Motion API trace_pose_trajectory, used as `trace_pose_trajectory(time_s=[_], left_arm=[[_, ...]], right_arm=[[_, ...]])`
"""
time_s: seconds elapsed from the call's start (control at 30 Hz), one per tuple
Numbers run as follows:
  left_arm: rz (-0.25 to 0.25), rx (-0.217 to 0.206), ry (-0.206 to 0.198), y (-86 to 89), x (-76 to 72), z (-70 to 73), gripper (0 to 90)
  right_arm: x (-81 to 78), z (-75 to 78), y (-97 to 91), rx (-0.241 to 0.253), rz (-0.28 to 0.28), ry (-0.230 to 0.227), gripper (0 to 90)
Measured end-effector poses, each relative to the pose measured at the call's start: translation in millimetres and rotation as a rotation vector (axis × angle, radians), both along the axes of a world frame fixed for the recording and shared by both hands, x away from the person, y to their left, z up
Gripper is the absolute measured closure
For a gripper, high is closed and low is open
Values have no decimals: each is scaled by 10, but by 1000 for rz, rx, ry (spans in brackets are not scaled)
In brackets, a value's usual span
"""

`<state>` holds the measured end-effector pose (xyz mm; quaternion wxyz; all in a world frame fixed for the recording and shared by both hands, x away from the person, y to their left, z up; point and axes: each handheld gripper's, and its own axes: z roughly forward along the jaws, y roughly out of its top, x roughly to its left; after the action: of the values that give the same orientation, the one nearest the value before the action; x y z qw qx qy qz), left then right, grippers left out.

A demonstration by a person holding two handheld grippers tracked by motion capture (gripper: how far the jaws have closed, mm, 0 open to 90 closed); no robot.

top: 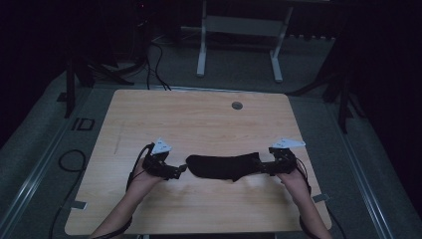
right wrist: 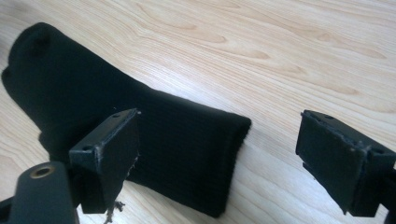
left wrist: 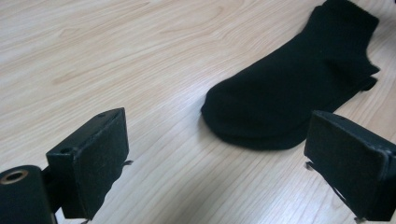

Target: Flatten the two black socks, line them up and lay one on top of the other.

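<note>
**Black sock flat on the table, a gripper at each end**

A black sock [top: 223,166] lies flat on the light wooden table [top: 199,119], stretched sideways across the near half of the top. It serves as the landmark here.

The left gripper [top: 175,171] sits just beside the sock's rounded toe end, held by the person's left hand [top: 144,180]. In the left gripper view its jaws stand wide apart with bare wood between them, and the sock [left wrist: 294,88] lies ahead of them, toe nearest, not touched.

The right gripper [top: 262,167] is at the sock's cuff end, held by the right hand [top: 294,180]. In the right gripper view its jaws are also spread wide; the ribbed cuff [right wrist: 205,154] of the sock reaches into the gap beside the left-hand jaw, but nothing is pinched.

Beyond the sock, near the table's far edge, is a small round grey grommet [top: 237,105].
</note>
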<state>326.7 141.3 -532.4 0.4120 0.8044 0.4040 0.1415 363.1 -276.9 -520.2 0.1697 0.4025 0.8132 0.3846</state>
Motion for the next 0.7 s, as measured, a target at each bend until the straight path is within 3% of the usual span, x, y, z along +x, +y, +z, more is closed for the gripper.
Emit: trace_pose_trajectory(time_s=[0.5,0.7], left_arm=[[29,2,-1,225,-214,-154,67],[39,-2,6,327,-325,-204,68]], right_arm=[[-115,-104,-226,-13,-38,22,134],[-189,-141,-371,4,-66,29,134]])
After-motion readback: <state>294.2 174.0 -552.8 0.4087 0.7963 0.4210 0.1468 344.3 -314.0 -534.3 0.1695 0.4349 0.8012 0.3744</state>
